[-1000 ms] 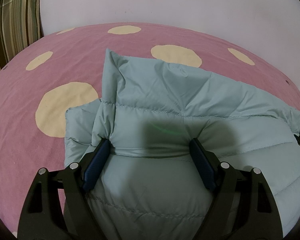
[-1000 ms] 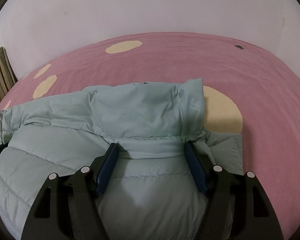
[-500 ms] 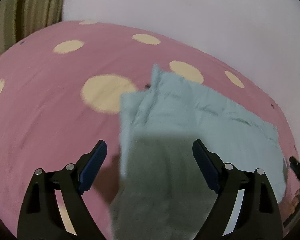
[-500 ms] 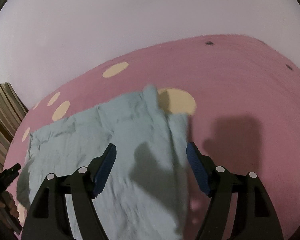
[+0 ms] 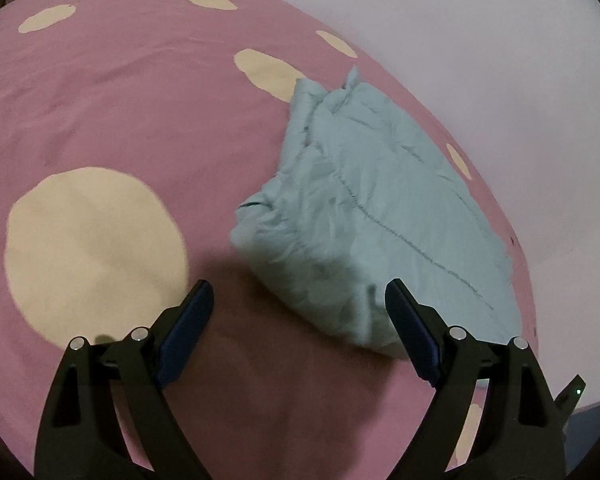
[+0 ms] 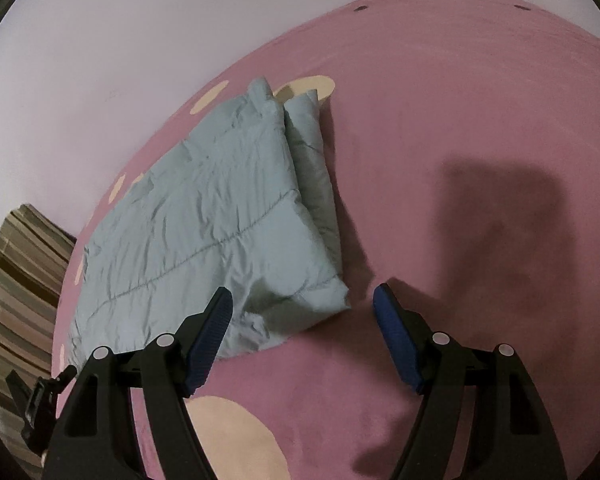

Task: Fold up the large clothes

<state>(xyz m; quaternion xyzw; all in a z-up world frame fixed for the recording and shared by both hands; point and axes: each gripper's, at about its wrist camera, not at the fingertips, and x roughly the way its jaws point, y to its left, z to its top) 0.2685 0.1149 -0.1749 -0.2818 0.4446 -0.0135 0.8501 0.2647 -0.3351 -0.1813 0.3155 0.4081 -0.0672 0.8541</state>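
Puffer jacket, pale teal, quilted: a second ago pressed between the pads of both grippers; now lying released in a folded bundle on the pink spotted bedcover. Left gripper: jaws have just been opening, now clear of the jacket, drawn back off its near left corner. Right gripper: withdrawn likewise, only the jacket's near right corner showing between its spread fingers, untouched.
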